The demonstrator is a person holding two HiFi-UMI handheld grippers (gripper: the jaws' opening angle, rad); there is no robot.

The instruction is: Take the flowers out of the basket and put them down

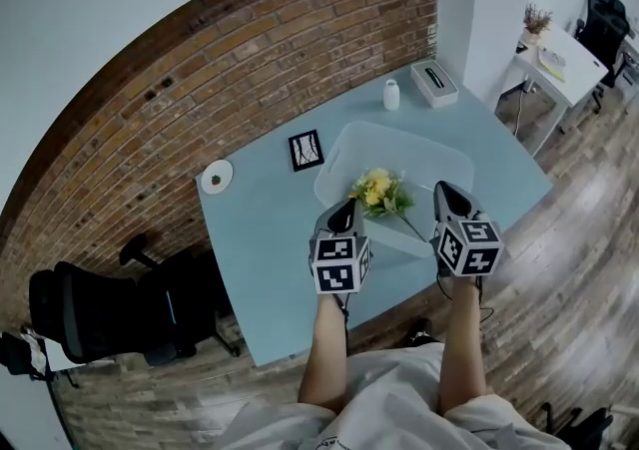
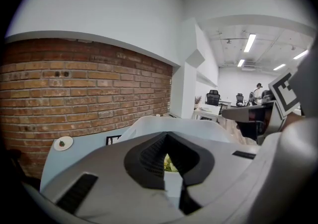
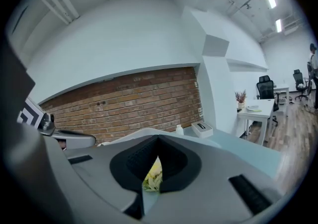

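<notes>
Left gripper (image 1: 351, 205): fingers closed together, holding nothing, above the basket's near left rim.
Right gripper (image 1: 443, 189): fingers fully closed, empty, above the basket's near right side.
Bunch of yellow flowers with green leaves (image 1: 377, 189): lying inside the basket, between the two grippers.
Translucent white plastic basket (image 1: 424, 154): standing on the pale blue desk (image 1: 260, 238).
Far desk edge: small white bottle (image 1: 391, 95), white tissue box (image 1: 434, 82).
</notes>
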